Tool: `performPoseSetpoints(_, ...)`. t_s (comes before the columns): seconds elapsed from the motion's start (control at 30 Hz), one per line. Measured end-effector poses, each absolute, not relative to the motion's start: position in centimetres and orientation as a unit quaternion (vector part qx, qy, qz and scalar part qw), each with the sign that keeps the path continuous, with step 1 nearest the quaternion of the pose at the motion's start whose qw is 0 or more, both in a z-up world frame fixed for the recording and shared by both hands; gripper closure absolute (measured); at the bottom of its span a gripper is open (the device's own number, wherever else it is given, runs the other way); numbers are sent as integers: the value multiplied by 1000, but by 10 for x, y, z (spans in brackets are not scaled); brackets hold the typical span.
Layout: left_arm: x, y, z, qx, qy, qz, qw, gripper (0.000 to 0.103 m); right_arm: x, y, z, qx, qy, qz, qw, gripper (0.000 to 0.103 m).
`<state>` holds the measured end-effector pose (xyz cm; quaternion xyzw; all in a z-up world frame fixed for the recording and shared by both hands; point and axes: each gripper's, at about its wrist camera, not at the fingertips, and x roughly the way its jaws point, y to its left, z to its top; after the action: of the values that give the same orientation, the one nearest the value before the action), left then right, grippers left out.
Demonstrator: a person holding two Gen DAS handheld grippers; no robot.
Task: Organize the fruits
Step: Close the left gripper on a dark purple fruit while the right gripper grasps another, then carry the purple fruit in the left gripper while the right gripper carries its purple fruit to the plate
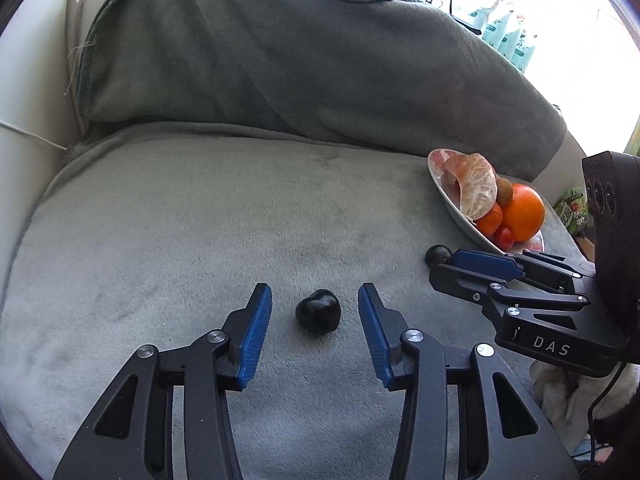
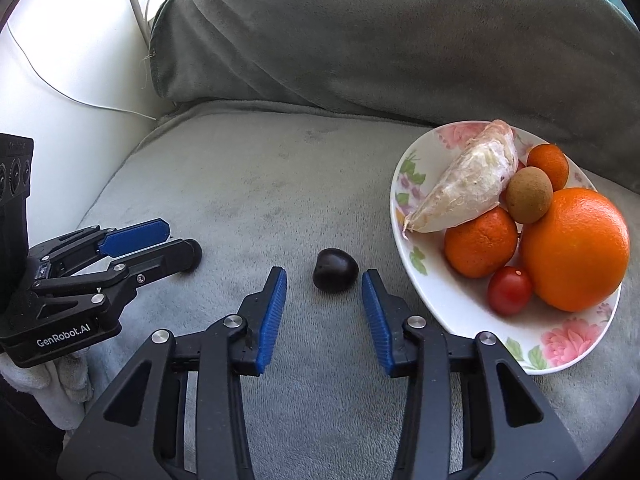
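Both tools stand with their blue pads apart, each straddling a dark cherry without touching it. Our left tool [image 1: 315, 312] has one dark cherry [image 1: 318, 311] lying on the grey blanket [image 1: 180, 220] between its pads, with clear gaps on either side. Our right tool [image 2: 324, 292] frames the second dark cherry [image 2: 335, 269], which sits just ahead of its fingertips, again with blanket showing on both sides of the fruit.

From the left wrist view, we see that second cherry [image 1: 438, 255] at the tips of the right tool [image 1: 446, 266], just beside the near rim of the plate. From the right wrist view, the left tool [image 2: 182, 246] lies low over the blanket well to the left, and whether its cherry shows at the tips there we cannot tell.

Just right of the second cherry rests a white floral plate [image 2: 404, 200] on the blanket. On it we find a large orange [image 2: 576, 248], a small orange [image 2: 480, 242] touching it, another small orange [image 2: 549, 164] toward the far rim, a brown round fruit [image 2: 529, 194] perched between them, a cherry tomato [image 2: 509, 290] at the near side, and a peeled citrus segment [image 2: 468, 184] leaning across the pile.

Behind everything, the blanket rises over a cushioned backrest [image 1: 320, 60].
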<state>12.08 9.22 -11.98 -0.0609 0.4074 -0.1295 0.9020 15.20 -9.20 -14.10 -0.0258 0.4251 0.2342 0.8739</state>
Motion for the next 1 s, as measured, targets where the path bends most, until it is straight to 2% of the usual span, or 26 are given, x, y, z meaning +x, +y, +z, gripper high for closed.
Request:
performPoseSetpoints(0.27,127,89,-125,-58,421,-133,895,65,155,-87,-141,-36,424,230,875,66)
performPoseSetpoints(0.43,129,89,-128,-58,426,-131,893,72,158,-90,-141,-29,426,227,875,77)
performPoseSetpoints(0.6,130,89,-128,-56,427,-132,893,80,159,-89,-141,-30,426,228,875,79)
performPoseSetpoints(1.0,122,95,-121,-57,412,-124,901,80,153,-93,-138,-24,417,244,875,80)
